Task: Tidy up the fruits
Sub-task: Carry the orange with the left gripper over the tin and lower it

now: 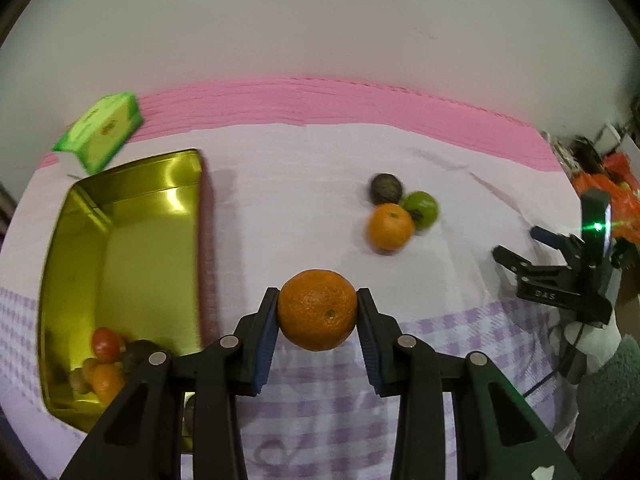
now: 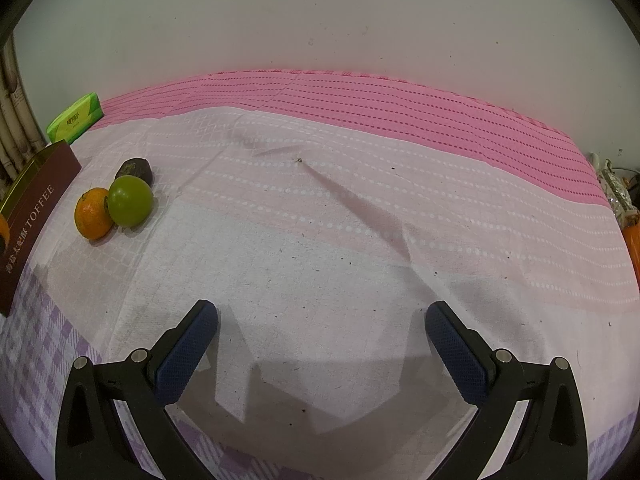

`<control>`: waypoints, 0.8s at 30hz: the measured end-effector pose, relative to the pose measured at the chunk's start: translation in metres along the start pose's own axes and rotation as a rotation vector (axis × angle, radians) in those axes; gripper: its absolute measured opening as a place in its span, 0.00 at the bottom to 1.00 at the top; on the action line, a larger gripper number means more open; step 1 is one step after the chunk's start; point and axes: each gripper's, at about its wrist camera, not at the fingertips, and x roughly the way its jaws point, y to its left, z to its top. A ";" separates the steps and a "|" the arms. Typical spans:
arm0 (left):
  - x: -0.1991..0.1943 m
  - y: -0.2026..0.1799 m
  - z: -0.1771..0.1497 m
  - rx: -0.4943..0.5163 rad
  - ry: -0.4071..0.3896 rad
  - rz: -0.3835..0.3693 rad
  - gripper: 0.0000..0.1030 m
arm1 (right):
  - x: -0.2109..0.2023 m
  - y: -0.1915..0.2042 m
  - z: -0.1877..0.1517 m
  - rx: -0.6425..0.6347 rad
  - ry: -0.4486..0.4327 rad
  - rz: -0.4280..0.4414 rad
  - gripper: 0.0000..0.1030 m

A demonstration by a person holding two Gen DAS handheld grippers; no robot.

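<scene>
I am gripping the orange [image 1: 317,309] in my left gripper [image 1: 317,312], carrying it left toward the gold tin [image 1: 120,264]; my right gripper [image 2: 321,320] is hanging wide open, empty.

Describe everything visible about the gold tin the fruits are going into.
The gold tin is an open rectangular box of shiny, reflective metal, lying flat on the cloth at the table's left side. Its outer wall is dark maroon, printed with TOFFEE and Chinese characters in the right wrist view. Several small fruits sit piled in its near corner, orange, red and dark ones; the rest of the floor is bare. A green packet lies just behind it; whether they touch is unclear.
</scene>
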 end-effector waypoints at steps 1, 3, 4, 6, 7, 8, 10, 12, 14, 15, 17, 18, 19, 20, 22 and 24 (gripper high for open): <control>-0.001 0.004 0.000 -0.006 -0.001 0.008 0.33 | 0.000 0.000 0.000 0.000 0.000 0.000 1.00; -0.003 0.015 0.000 -0.023 -0.003 0.022 0.33 | 0.000 0.000 0.000 0.000 0.000 0.000 1.00; -0.004 0.020 0.000 -0.030 -0.003 0.029 0.33 | 0.000 0.000 0.000 0.000 0.000 0.000 1.00; -0.005 0.026 0.000 -0.043 -0.004 0.044 0.33 | 0.000 0.000 0.000 0.000 0.000 0.000 1.00; -0.006 0.030 0.000 -0.049 -0.005 0.049 0.33 | 0.000 0.000 0.000 0.000 0.000 0.000 1.00; -0.006 0.035 0.000 -0.055 -0.006 0.057 0.33 | 0.000 0.000 0.000 0.000 0.000 0.000 1.00; -0.007 0.043 0.000 -0.062 -0.007 0.073 0.33 | 0.000 0.000 0.000 0.001 0.000 0.000 1.00; -0.007 0.052 0.001 -0.068 -0.006 0.095 0.33 | 0.000 -0.001 0.000 0.001 0.000 0.000 1.00; -0.007 0.061 0.001 -0.075 -0.007 0.113 0.33 | 0.000 0.000 0.000 0.001 0.000 0.000 1.00; -0.007 0.066 0.001 -0.084 -0.007 0.124 0.33 | 0.000 0.000 0.000 0.001 0.000 0.000 1.00; -0.006 0.078 0.002 -0.109 -0.002 0.132 0.33 | 0.000 0.000 0.000 0.001 0.000 0.000 1.00; -0.005 0.082 0.001 -0.120 0.001 0.136 0.33 | 0.000 0.000 0.000 0.001 0.000 0.000 1.00; -0.004 0.088 0.001 -0.132 0.005 0.143 0.33 | 0.000 -0.001 -0.001 0.001 0.000 0.000 1.00; -0.003 0.093 0.001 -0.140 0.006 0.152 0.33 | 0.000 0.000 0.000 0.001 0.000 0.000 1.00; -0.002 0.100 0.001 -0.146 0.009 0.171 0.33 | 0.000 0.000 0.000 0.001 0.000 0.000 1.00; 0.000 0.108 0.001 -0.155 0.015 0.186 0.33 | 0.000 0.000 0.000 0.001 0.000 0.000 1.00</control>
